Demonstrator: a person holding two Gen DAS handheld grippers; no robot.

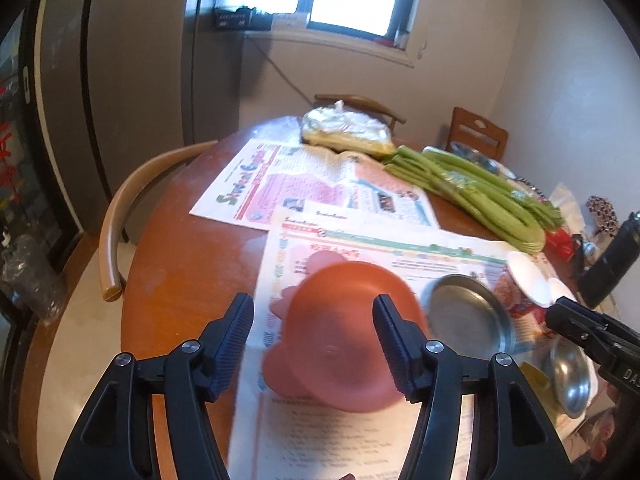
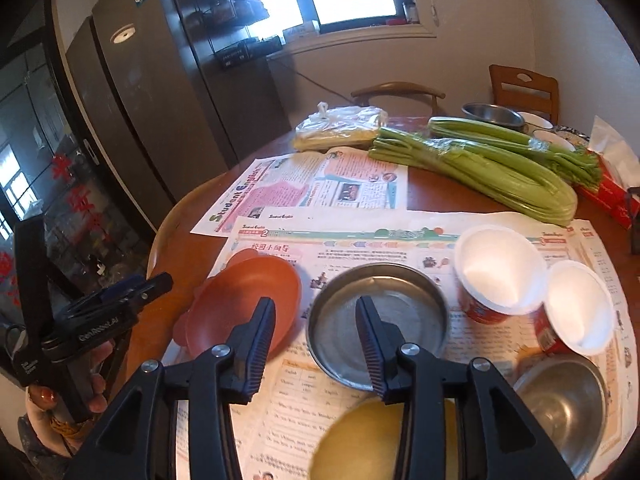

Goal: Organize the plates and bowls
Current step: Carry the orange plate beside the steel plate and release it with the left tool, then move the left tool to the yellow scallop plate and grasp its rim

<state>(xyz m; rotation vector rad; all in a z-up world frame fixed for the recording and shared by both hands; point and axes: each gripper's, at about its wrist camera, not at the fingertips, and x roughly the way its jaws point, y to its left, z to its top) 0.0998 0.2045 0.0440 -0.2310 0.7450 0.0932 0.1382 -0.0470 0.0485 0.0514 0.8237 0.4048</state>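
Observation:
A reddish-brown plastic plate [image 1: 344, 332] lies on newspaper; it also shows in the right wrist view [image 2: 248, 304]. My left gripper [image 1: 314, 344] is open and hovers above it, one finger on each side. A flat steel dish [image 2: 380, 320] lies beside the plate, also seen in the left wrist view [image 1: 468, 316]. My right gripper [image 2: 316, 348] is open above the gap between plate and dish, holding nothing. Two white-lined red paper bowls [image 2: 498, 268] [image 2: 580, 304] stand to the right. A steel bowl [image 2: 568, 404] and a yellow plate [image 2: 360, 440] lie nearest me.
The round wooden table [image 2: 184, 256] carries spread newspapers [image 2: 312, 188], celery stalks [image 2: 492, 160], a plastic-wrapped packet [image 2: 340, 128], a red tissue box [image 2: 608, 196] and more bowls [image 2: 492, 114] at the back. Wooden chairs [image 1: 120, 216] stand around it. A tall fridge [image 2: 132, 112] stands left.

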